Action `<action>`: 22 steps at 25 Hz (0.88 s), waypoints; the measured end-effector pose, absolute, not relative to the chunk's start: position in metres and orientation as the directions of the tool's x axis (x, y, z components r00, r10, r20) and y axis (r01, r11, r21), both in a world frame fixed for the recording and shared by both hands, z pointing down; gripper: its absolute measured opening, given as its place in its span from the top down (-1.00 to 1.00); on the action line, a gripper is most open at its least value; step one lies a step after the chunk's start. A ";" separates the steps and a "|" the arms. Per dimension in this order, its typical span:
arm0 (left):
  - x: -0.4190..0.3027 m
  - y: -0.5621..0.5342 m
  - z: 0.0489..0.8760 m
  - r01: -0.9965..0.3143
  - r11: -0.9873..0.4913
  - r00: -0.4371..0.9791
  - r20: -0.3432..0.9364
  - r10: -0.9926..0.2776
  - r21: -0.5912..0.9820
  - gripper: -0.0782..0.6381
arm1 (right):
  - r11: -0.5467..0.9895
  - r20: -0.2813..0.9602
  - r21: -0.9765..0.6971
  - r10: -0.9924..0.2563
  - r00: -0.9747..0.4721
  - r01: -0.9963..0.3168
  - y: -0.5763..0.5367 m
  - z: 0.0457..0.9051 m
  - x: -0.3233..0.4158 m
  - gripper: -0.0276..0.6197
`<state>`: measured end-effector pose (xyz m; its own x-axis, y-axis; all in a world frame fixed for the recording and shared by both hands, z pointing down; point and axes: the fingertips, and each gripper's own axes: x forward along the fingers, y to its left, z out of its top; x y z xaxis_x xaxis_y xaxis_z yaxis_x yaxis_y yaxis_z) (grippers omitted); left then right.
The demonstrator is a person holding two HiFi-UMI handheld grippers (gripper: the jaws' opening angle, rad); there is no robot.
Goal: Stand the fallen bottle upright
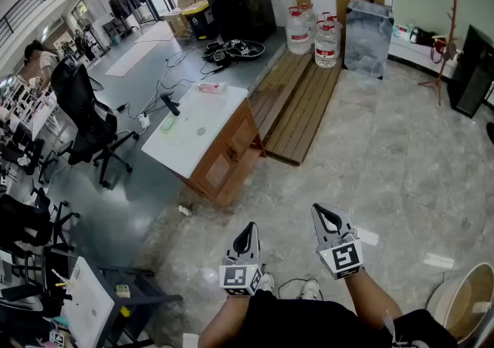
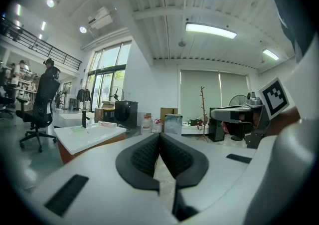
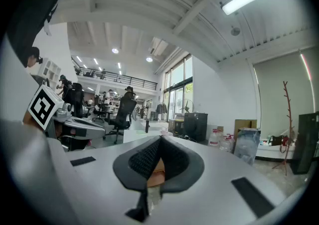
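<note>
mottled stone floor [image 1: 386, 161], white-topped wooden table [image 1: 197, 142] — left gripper [image 1: 248, 228], right gripper [image 1: 320, 211] closed

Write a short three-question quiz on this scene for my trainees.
1. True or false: the left claw and the right claw are both shut, with nothing gripped.
2. Where is the white-topped table? A) touching the left claw B) ahead of both claws, apart from them C) behind the person
3. Fill in: the water jugs stand at the far end of a ___ platform.
Key: 1 true; 2 B; 3 wooden.
</note>
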<state>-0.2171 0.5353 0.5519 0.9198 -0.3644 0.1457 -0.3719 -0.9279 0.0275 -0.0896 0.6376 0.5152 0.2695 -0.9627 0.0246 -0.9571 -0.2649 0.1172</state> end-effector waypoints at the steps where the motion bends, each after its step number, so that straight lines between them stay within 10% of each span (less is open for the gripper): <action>1: -0.216 0.537 0.547 -0.366 -0.930 0.923 0.134 -0.360 0.020 0.73 | -0.271 0.020 0.104 -0.961 0.274 -0.957 0.641 0.512 -0.090 0.88; 22: -0.236 0.523 0.501 -0.188 -0.981 0.980 0.056 -0.190 -0.050 0.73 | -0.313 -0.102 0.150 -0.948 0.300 -0.938 0.621 0.460 -0.133 0.87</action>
